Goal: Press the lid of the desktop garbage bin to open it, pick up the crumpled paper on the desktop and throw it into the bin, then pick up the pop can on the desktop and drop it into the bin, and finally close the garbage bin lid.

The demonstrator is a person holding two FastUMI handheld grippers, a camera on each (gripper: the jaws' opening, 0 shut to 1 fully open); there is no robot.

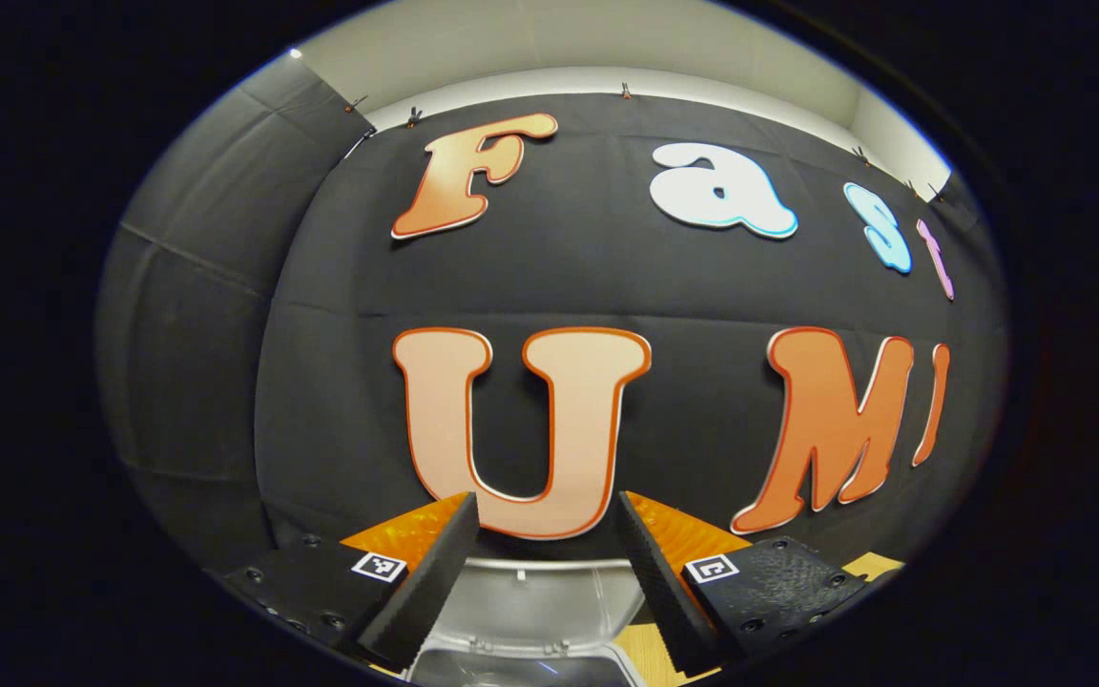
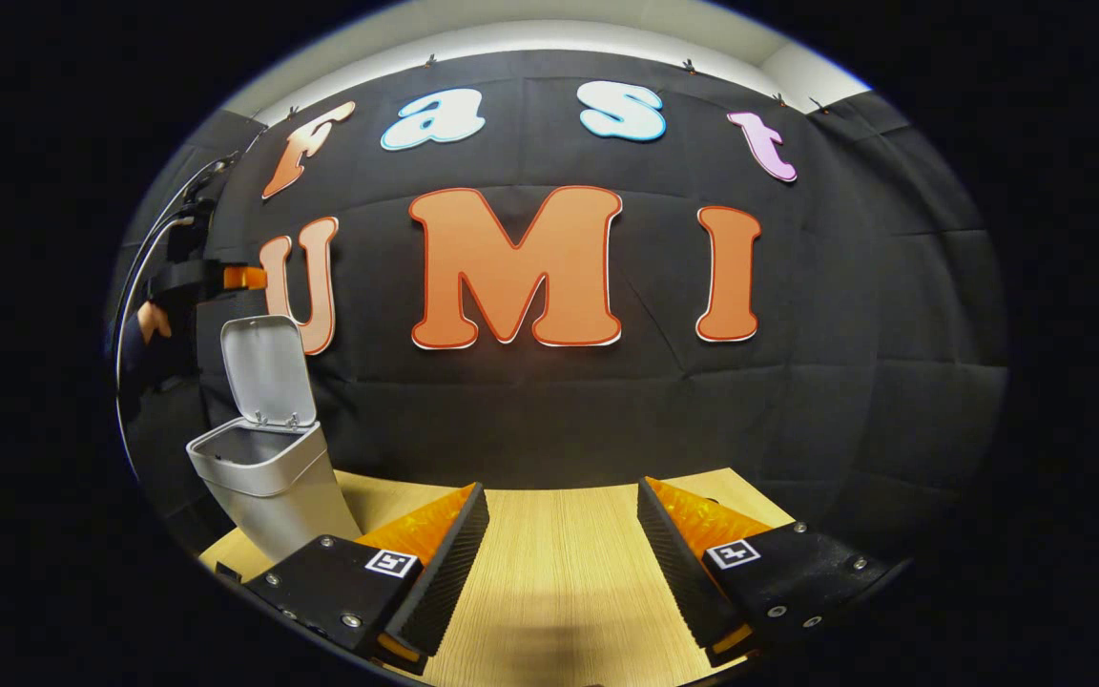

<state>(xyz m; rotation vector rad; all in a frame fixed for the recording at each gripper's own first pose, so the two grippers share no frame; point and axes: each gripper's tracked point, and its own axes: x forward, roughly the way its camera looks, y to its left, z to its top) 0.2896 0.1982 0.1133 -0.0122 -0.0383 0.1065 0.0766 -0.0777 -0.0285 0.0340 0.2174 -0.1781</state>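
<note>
Bin (image 2: 268,477) standing at the desk's (image 2: 559,572) near left corner in the right gripper view, lid (image 2: 265,370) swung up and upright behind the open mouth. Left gripper (image 1: 549,563) held level just above that bin, fingers (image 1: 435,572) spread wide with nothing between them, the raised lid straight ahead between the tips, bin rim below. Seen from the right gripper view, poised just above and left of the bin, a hand (image 2: 154,322) behind it. Right gripper (image 2: 559,563) held low over bare desk, well right of the bin, pointed at the wall, fingers spread, nothing gripped.
</note>
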